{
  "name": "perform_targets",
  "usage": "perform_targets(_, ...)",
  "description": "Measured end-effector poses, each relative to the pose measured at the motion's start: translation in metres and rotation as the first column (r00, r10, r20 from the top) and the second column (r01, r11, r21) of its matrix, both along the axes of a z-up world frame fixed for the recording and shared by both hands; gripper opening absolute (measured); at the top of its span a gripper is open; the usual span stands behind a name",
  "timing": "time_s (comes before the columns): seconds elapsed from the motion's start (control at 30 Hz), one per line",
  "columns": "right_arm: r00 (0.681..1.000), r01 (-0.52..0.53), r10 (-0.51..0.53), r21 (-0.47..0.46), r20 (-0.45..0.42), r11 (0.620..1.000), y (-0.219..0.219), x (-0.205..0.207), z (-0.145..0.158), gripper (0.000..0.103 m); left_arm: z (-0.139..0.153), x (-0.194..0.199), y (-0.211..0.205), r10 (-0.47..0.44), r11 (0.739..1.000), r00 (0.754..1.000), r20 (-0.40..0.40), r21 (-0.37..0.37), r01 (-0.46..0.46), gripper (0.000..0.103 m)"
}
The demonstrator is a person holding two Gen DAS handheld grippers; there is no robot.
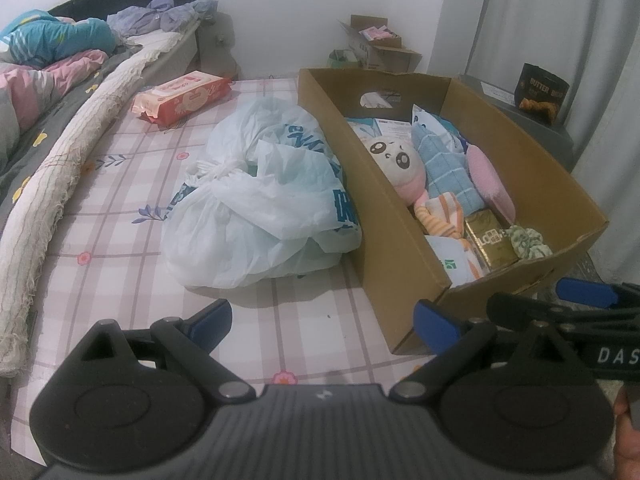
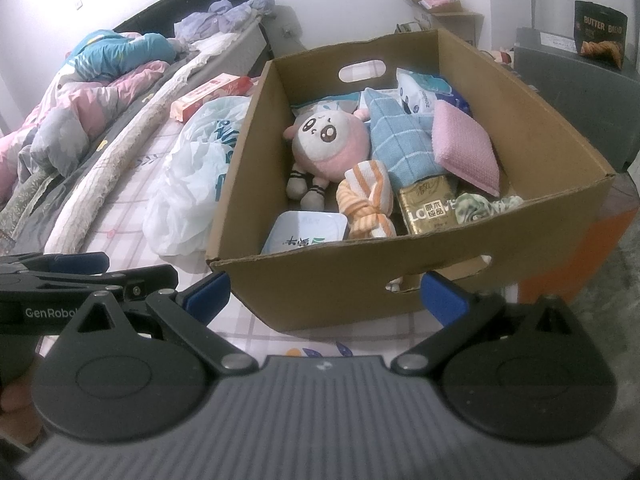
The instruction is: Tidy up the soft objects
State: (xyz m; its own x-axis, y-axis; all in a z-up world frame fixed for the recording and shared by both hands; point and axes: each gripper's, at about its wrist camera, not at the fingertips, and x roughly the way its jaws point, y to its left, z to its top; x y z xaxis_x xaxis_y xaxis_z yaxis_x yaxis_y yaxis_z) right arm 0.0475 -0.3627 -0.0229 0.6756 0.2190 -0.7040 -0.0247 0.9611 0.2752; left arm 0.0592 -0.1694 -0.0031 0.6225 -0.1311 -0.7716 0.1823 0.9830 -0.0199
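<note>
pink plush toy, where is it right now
The pink plush toy lies inside the cardboard box, toward its left wall, beside the blue towel and above the orange striped cloth.

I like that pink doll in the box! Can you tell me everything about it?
The plush doll is round, soft and pink, with a white face, big dark eyes and grey feet in striped socks. It lies on its back inside the cardboard box, near the left wall, beside the blue towel and touching the orange striped cloth.

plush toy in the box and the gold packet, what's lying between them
The orange-striped knotted cloth lies between the plush toy and the gold packet, inside the cardboard box. The right wrist view shows it best.
</note>
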Motion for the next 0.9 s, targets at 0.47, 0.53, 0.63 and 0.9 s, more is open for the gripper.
perform_targets(0.47,1.0,0.002,-0.002,0.0,-0.002,1.0,-0.0008,-0.0006,-0.0002,0.102,0.0006,-0.0002,-0.0002,-0.003,1.0,1.0,-0.005,-0.001,0.003,0.098)
perform_targets(0.53,1.0,0.001,-0.001,0.001,-0.001,1.0,0.0,-0.001,-0.0002,0.102,0.0005,0.0002,0.0003,-0.003,1.0,1.0,-0.005,0.0,0.003,0.098)
perform_targets(0.63,1.0,0.002,-0.002,0.001,-0.002,1.0,-0.0004,-0.0007,-0.0003,0.102,0.0005,0.0006,0.001,-0.003,1.0,1.0,-0.006,0.0,0.003,0.098)
perform_targets(0.9,1.0,0.002,-0.002,0.001,-0.002,1.0,-0.0001,-0.0009,-0.0003,0.102,0.0003,0.0002,-0.0003,-0.004,1.0,1.0,-0.007,0.0,0.004,0.098)
